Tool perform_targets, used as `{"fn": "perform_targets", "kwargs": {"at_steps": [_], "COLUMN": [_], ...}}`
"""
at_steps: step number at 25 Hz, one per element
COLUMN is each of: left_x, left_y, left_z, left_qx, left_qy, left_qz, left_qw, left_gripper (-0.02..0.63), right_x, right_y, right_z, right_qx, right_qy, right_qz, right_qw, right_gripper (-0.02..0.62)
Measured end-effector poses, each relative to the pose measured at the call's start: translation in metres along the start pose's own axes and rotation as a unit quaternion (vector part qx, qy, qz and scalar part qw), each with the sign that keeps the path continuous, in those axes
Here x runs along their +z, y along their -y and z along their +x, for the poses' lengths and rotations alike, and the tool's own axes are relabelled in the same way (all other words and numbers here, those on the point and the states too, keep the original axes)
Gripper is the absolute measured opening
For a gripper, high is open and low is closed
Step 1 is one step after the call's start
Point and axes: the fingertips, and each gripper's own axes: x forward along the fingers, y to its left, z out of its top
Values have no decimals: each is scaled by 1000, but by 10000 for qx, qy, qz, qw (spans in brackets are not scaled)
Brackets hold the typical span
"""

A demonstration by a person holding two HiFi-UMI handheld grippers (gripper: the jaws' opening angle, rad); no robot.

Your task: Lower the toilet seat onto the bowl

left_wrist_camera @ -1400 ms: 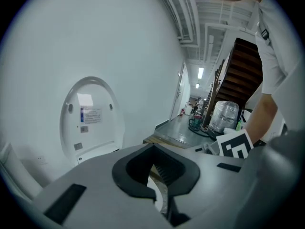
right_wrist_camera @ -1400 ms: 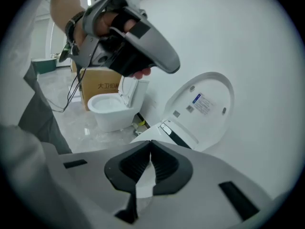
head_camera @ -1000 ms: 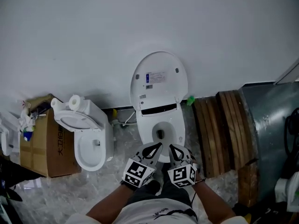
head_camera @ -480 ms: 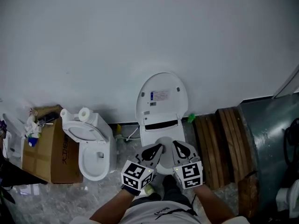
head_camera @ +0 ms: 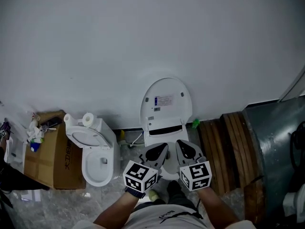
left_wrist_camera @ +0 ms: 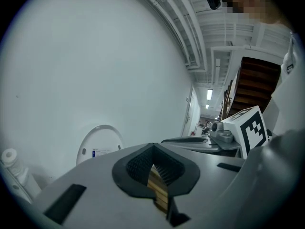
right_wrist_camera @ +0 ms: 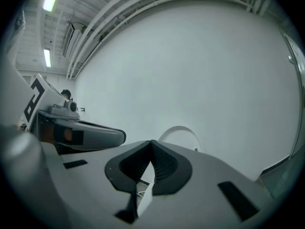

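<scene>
A white toilet stands against the wall with its seat and lid [head_camera: 166,101] raised upright, labelled underside facing me. Its bowl [head_camera: 164,133] lies below, the front part hidden behind my grippers. My left gripper [head_camera: 160,150] and right gripper [head_camera: 183,148] hover side by side above the bowl's front, both shut and holding nothing. In the left gripper view the raised lid [left_wrist_camera: 97,144] shows beyond the shut left gripper [left_wrist_camera: 153,149]. In the right gripper view the lid's rim [right_wrist_camera: 183,133] arcs behind the shut right gripper [right_wrist_camera: 151,147].
A second white toilet [head_camera: 95,161] with paper rolls on its tank stands to the left, next to a cardboard box [head_camera: 47,151]. Wooden planks [head_camera: 224,147] and a grey metal sheet [head_camera: 274,142] lean at the right. A pale wall fills the back.
Both grippers have risen together and stayed shut. My view has pulled up and back, so the toilet looks smaller and lower in the picture. The lid stands as before.
</scene>
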Motion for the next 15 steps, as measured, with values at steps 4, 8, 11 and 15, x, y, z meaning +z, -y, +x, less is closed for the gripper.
{"fn": "perform_targets", "kwargs": {"at_steps": [4, 8, 11, 15], "left_x": [-2, -1, 0, -2], "left_y": [-2, -5, -7, -9], "left_z": [0, -1, 0, 1], "left_qx": [19, 59, 72, 87], "left_qy": [-25, -18, -22, -28], "left_qz": [-19, -22, -24, -27], "left_qw": [10000, 10000, 10000, 10000], "left_gripper": [6, 6, 6, 6], "right_x": [0, 3, 5, 4], "right_y": [0, -2, -3, -4], "right_z": [2, 2, 3, 4], "right_qx": [19, 44, 61, 116], "right_qy": [24, 122, 159, 166], "right_qz": [112, 233, 255, 259], "right_qw": [9999, 9996, 9995, 9995], "right_gripper": [17, 17, 17, 17]}}
